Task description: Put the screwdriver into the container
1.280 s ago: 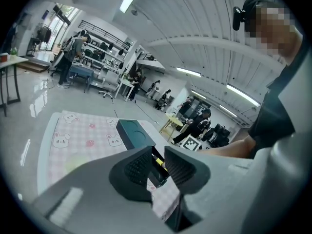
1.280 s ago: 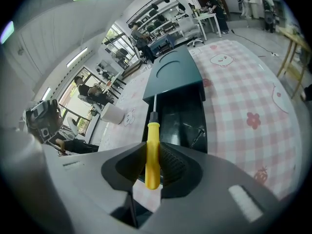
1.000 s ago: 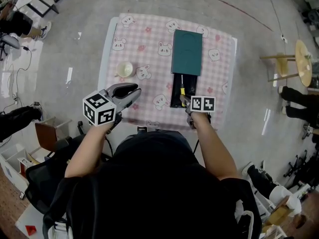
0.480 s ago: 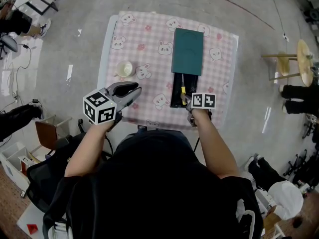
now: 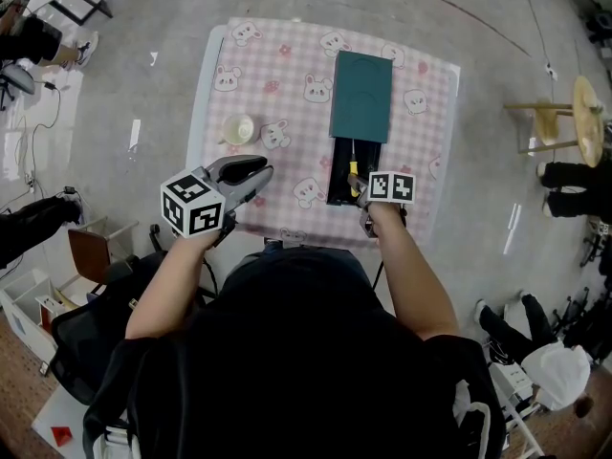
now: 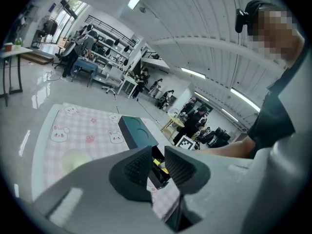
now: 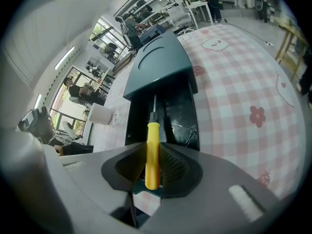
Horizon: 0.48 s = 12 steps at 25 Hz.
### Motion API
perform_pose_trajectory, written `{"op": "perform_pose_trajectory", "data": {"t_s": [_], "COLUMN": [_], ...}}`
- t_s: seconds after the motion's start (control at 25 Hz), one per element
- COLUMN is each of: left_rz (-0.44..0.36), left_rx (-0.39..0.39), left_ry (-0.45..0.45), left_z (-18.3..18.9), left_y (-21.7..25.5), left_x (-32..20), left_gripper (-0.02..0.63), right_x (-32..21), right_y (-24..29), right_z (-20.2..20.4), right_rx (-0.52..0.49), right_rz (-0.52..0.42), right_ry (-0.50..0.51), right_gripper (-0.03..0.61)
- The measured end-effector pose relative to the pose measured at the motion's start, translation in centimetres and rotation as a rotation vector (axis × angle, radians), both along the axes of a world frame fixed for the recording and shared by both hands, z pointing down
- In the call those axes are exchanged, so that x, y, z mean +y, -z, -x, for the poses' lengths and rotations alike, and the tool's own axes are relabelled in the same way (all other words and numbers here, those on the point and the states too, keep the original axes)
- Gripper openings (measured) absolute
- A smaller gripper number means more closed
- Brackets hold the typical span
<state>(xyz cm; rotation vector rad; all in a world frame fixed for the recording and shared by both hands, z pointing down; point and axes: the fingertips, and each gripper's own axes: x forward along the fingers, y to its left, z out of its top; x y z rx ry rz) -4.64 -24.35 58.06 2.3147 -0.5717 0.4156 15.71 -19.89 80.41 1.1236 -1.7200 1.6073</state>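
Note:
The screwdriver (image 7: pixel 152 147) has a yellow handle and a thin metal shaft. My right gripper (image 7: pixel 152 168) is shut on its handle, and the shaft points forward over the open black container (image 7: pixel 175 112). A teal lid (image 7: pixel 158 65) covers the container's far half. From the head view, the right gripper (image 5: pixel 366 199) sits at the near end of the container (image 5: pixel 339 175), holding the screwdriver (image 5: pixel 352 172) over it. My left gripper (image 5: pixel 251 174) hangs above the table's near left part. Its jaws (image 6: pixel 157 165) stand a little apart with nothing between them.
The table (image 5: pixel 287 84) has a pink checked cloth printed with animals. A small white cup (image 5: pixel 238 129) stands left of the container. A wooden stool (image 5: pixel 577 111) is off to the right, and people and furniture stand around the room.
My right gripper has edged slightly forward over the container with the screwdriver in it. The left gripper has stayed where it was.

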Motion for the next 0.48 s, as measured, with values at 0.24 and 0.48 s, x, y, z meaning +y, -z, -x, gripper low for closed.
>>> {"op": "perform_pose_trajectory", "data": {"t_s": [0.24, 0.48], "left_rz": [0.009, 0.025], "left_rx": [0.003, 0.005], "left_ry": [0.007, 0.010], "left_z": [0.01, 0.00], "left_y": [-0.29, -0.77], "left_x": [-0.11, 0.30], "left_gripper": [0.077, 0.077], "right_x": [-0.37, -0.32], "right_y": [-0.39, -0.80], "right_z": [0.16, 0.71], "right_rx": [-0.004, 0.003], "right_rz": [0.011, 0.023], "right_ry": [-0.007, 0.010], "right_gripper": [0.114, 0.114]}}
